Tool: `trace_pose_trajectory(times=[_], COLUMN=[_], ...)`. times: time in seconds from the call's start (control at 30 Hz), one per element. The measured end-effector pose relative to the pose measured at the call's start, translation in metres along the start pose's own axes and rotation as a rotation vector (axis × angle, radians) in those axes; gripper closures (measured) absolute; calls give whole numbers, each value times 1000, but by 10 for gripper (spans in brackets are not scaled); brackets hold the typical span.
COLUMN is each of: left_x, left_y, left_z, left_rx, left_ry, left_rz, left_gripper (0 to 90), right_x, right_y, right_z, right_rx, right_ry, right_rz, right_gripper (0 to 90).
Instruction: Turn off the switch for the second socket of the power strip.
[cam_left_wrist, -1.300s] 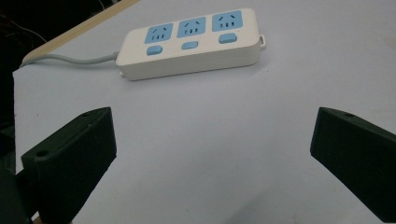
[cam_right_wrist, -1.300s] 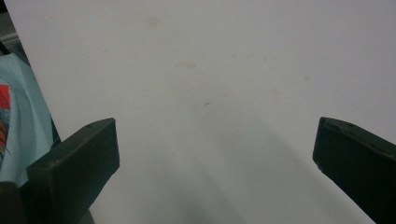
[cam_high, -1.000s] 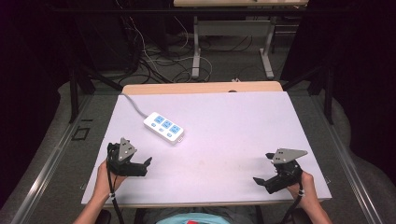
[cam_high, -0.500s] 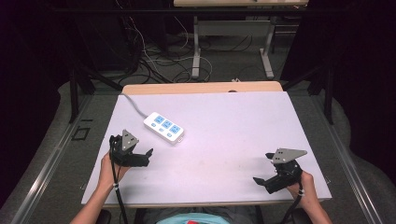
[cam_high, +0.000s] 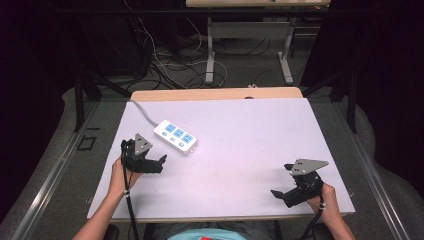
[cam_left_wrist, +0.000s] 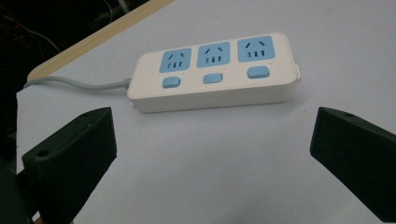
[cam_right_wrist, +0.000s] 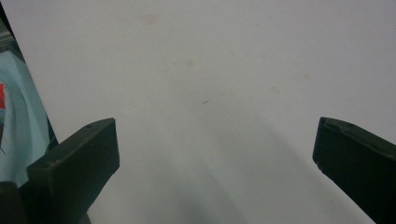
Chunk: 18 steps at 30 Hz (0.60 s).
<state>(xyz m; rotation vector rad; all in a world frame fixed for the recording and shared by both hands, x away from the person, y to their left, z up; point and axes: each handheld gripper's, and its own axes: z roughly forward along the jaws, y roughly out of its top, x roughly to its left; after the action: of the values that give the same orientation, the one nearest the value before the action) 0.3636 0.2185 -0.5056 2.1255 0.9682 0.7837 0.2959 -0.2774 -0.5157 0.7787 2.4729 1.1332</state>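
The white power strip (cam_high: 175, 136) lies left of centre on the table (cam_high: 250, 145), just beyond the wide-open, empty left gripper (cam_high: 159, 164); lower right, the right gripper (cam_high: 278, 195) gapes empty

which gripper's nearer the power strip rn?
Left. The left gripper sits just short of the power strip, jaws open and facing it, not touching. The right gripper is at the table's near right corner, well away.

1 power strip (cam_high: 175, 136) w/ 3 sockets, 2 grippers.
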Motion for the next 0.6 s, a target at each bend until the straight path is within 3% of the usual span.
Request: trace_pose_trajectory(times=[0.6], left_x=[6], left_y=[9], left_z=[9], left_rx=[22], left_ry=[-29], left_rz=[-3], left_gripper=[3], right_x=[0], right_y=[0], right_z=[0], right_rx=[9], right_ry=[7], right_rz=[6], right_gripper=[1])
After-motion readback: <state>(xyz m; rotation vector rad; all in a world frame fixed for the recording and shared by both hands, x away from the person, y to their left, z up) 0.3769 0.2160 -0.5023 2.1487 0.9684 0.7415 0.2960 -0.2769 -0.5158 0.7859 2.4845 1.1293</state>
